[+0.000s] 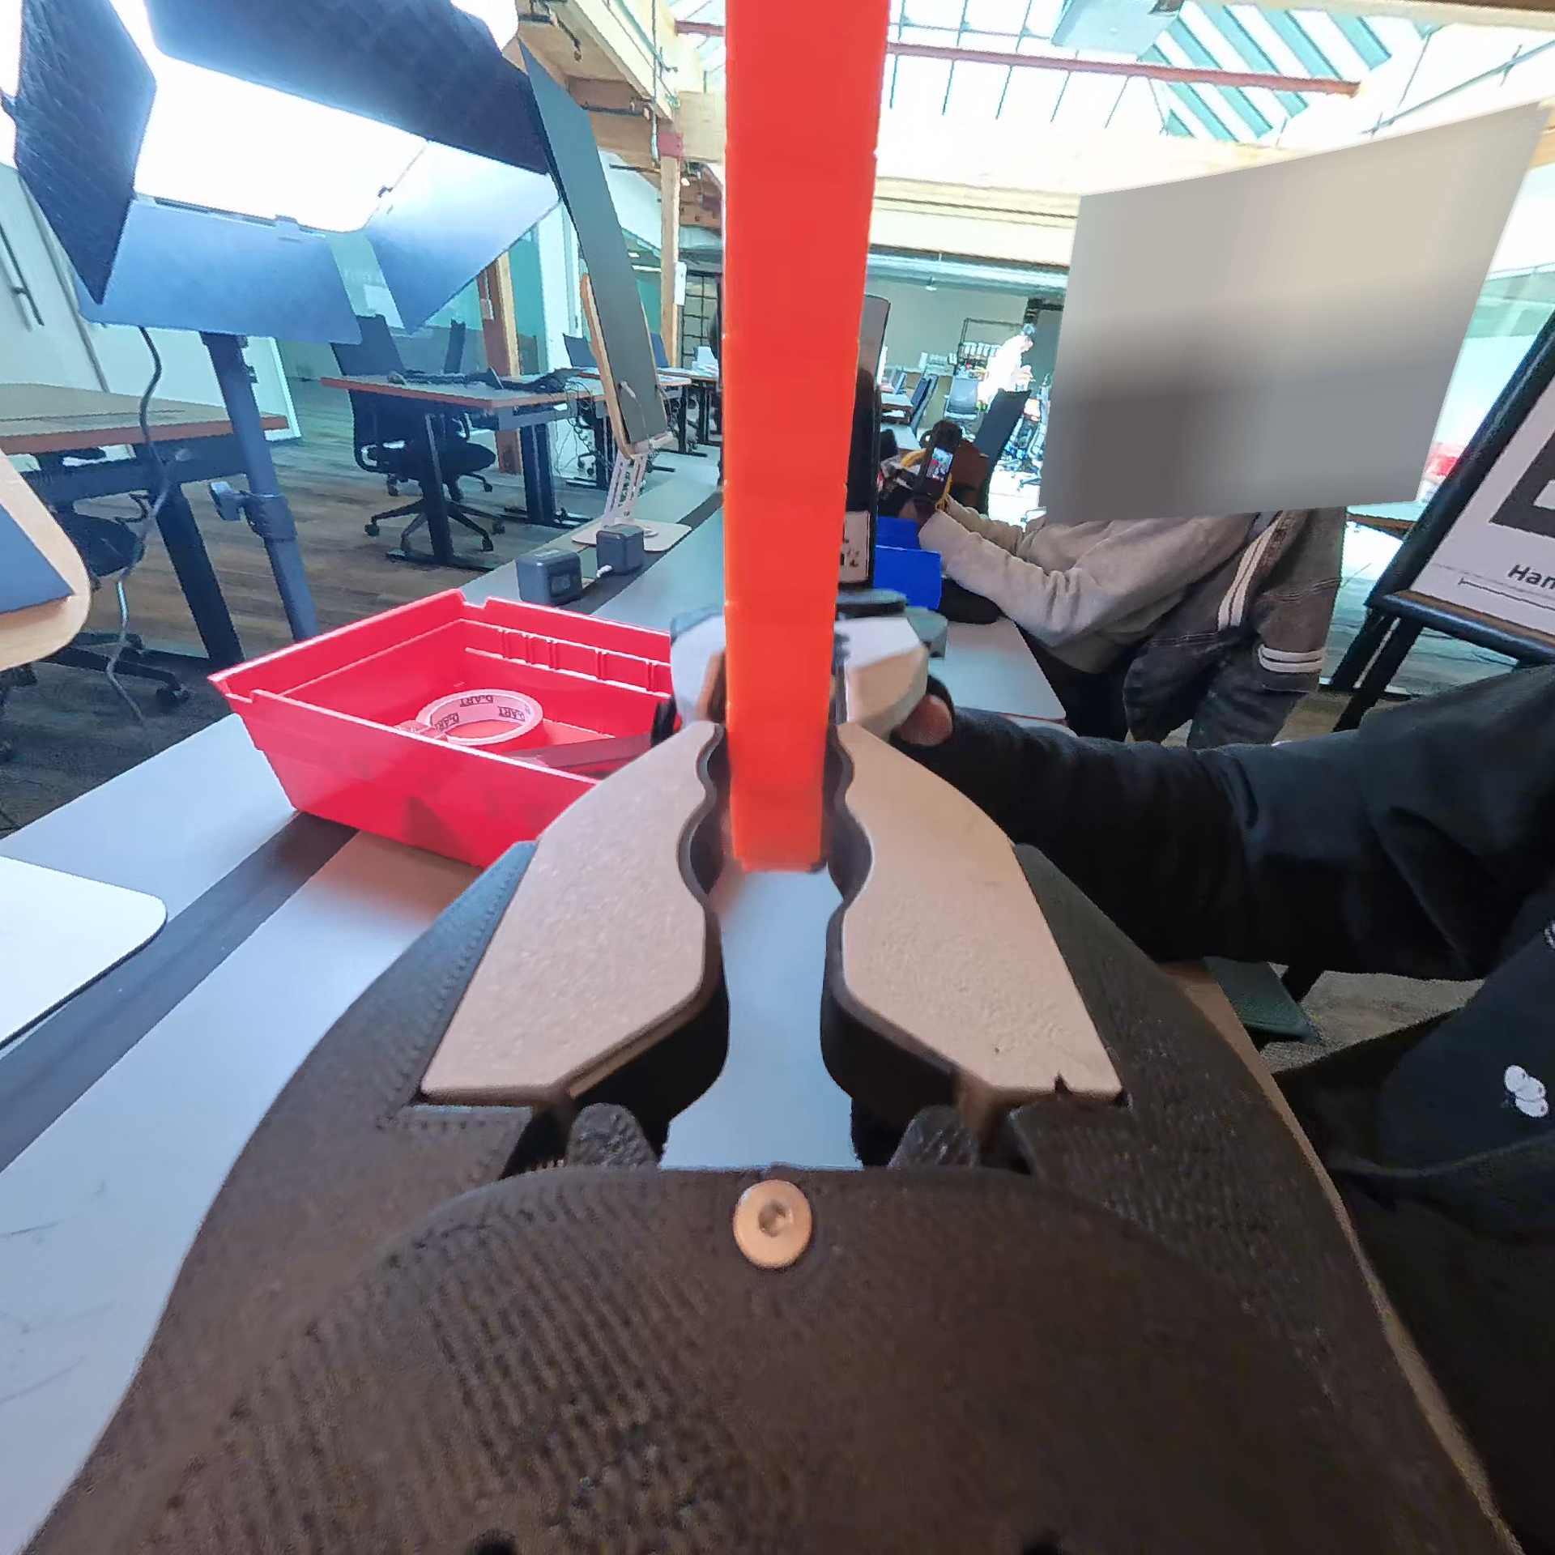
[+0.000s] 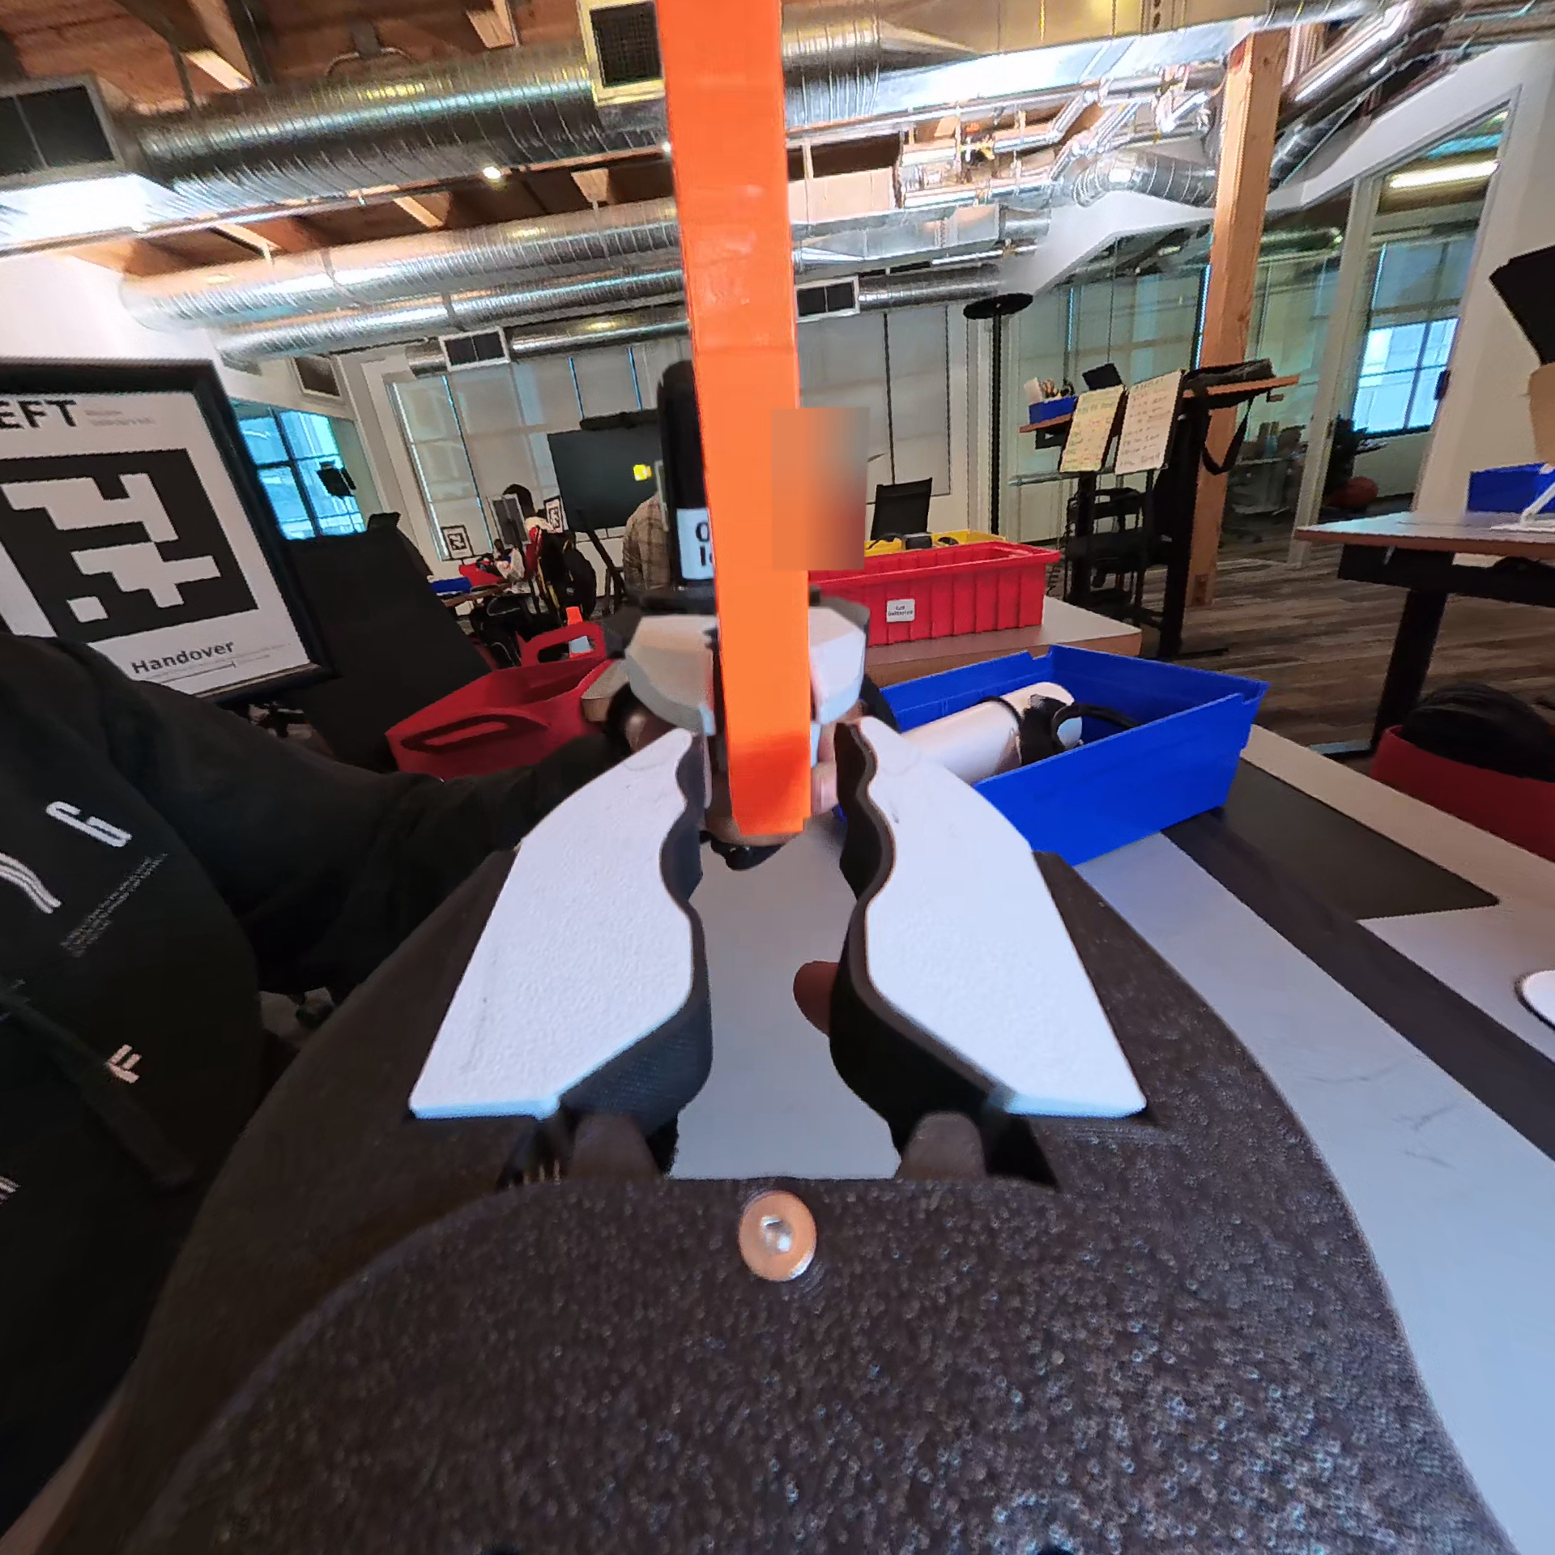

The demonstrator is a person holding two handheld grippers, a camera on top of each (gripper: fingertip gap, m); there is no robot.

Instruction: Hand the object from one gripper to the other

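Left wrist view shows the left gripper (image 1: 774,749) clamped on the upright orange bar (image 1: 791,421); right gripper (image 2: 770,740) brackets it, jaws apart; mid-handover, likely; next, right must close before left releases.

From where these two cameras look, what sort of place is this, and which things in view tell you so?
Probably an open-plan office used as a workshop or lab: desks with office chairs, exposed ceiling ducts, and a studio light panel beside a table holding a red bin.
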